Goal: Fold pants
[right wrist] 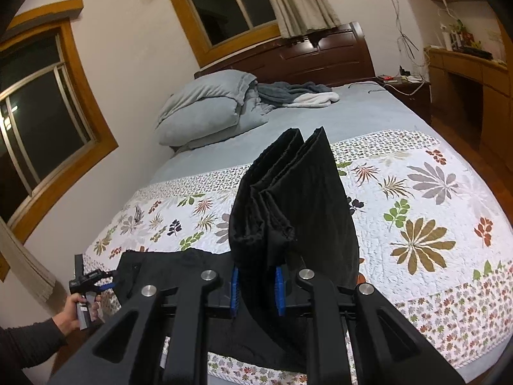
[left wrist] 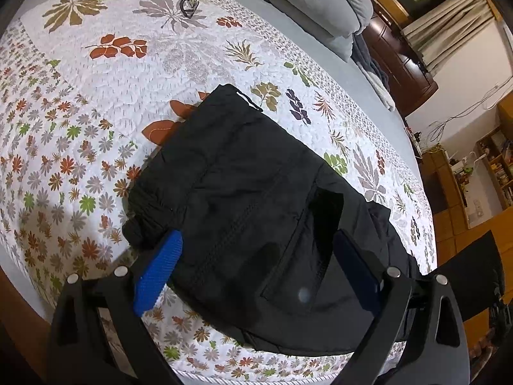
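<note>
Black pants (left wrist: pixel 250 199) lie partly folded on the floral quilt (left wrist: pixel 128 73) near the bed's front edge. My left gripper (left wrist: pixel 256 256) is open, its blue pads (left wrist: pixel 157 272) on either side of the waist end, just above the cloth. In the right wrist view my right gripper (right wrist: pixel 258 284) is shut on a bunched stack of the pants' leg layers (right wrist: pixel 295 199) and holds them up off the bed. The rest of the pants (right wrist: pixel 179 266) lies flat to the left, where the left gripper (right wrist: pixel 105 280) shows in a hand.
Grey pillows (right wrist: pixel 205 109) and a grey blanket (right wrist: pixel 295 93) lie at the head of the bed by the wooden headboard (right wrist: pixel 320 54). A small dark object (left wrist: pixel 189 3) lies on the quilt's far side. A nightstand (right wrist: pixel 407 86) and wooden desk (right wrist: pixel 474 73) stand on the right.
</note>
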The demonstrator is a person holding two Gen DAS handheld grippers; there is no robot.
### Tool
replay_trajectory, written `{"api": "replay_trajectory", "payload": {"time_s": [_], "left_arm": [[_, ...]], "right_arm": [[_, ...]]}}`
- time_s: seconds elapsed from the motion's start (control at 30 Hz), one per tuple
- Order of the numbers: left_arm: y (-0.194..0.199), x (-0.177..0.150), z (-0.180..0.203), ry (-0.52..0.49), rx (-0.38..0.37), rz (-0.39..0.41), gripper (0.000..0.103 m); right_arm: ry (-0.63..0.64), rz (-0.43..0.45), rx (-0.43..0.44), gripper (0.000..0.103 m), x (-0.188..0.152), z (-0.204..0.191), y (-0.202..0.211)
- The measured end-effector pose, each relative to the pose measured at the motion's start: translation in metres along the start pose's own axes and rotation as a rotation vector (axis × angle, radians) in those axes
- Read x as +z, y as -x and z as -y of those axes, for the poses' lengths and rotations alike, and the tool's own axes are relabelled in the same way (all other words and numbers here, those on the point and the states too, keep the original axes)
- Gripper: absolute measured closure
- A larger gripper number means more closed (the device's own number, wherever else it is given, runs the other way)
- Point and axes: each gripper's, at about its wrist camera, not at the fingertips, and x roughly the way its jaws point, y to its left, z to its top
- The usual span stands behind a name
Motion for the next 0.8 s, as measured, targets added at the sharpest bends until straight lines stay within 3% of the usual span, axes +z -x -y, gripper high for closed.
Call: {"api": "replay_trajectory", "payload": {"time_s": [0.5,0.8], "left_arm": [[0.001,-0.001,-0.002,-0.002,-0.021,-0.008,0.008],[0.003,-0.002,-0.004,0.000,-0.035,-0.008,0.008]], "right_arm": [[0.097,-0.094,0.044,0.086,-0.021,-0.049,-0.043],[0.175,-0.147,0.017,0.086,-0.037,-0.078,-0.067]]}}
